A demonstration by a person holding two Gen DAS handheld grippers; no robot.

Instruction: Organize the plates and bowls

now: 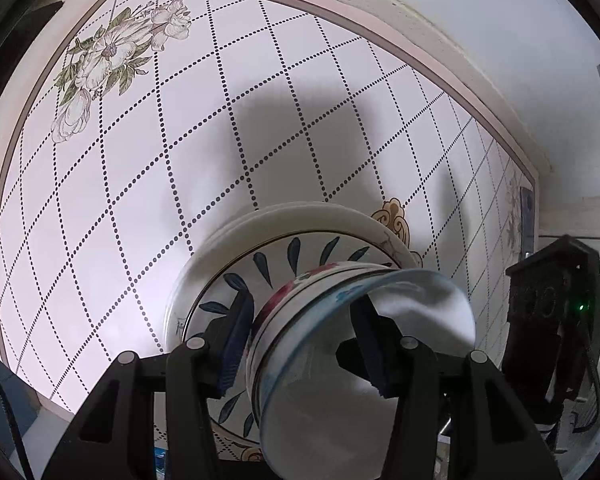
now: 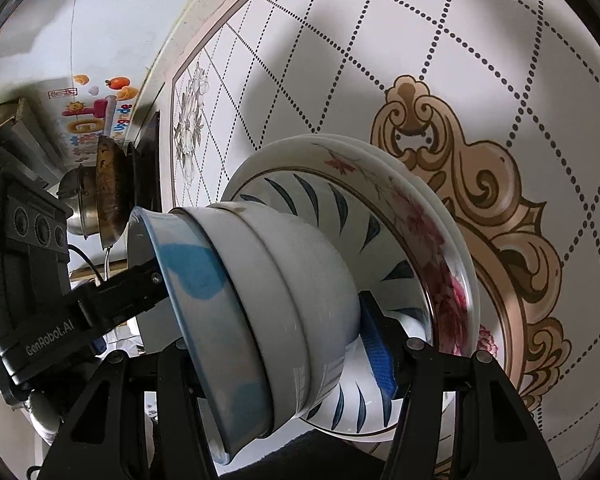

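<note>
— Left wrist view first: what do those tongs [image 1: 304, 344] have?

— They're clamped on the wall of the top bowl [image 1: 364, 360], the one with the pale blue rim. One blue pad [image 1: 236, 344] presses the outside, beside the red flower pattern; the other finger [image 1: 370, 344] is inside the bowl. The bowl looks tipped on its side from here, mouth toward the camera.

— And what is it sitting in?

— A nest of bowls [image 2: 292, 292], three that I can count in the right wrist view, resting in the plate with dark blue leaf strokes [image 1: 260, 268]. That plate lies on a stack of white plates [image 2: 380, 160], one with pink blossoms on its rim.

— Where on the worktop [image 1: 140, 160]?

— Well inside the dotted diamond pattern, partly over the gold scroll ornament [image 2: 492, 184], away from the pink-edged border and the grey flower print [image 1: 112, 52] in the far corner.

— The right tongs [image 2: 284, 344]?

— Their blue pad [image 2: 378, 356] lies against the base of the lowest bowl, next to the leaf plate. The other finger is hidden behind the bowls, so I can't tell whether they grip or merely straddle them.

— Anything else?

— The left tool's black body [image 2: 32, 264] reaches in from the side, its arm going into the top bowl. Beyond the worktop's edge, a pan [image 2: 110, 188] and a steel pot [image 2: 76, 200].
</note>
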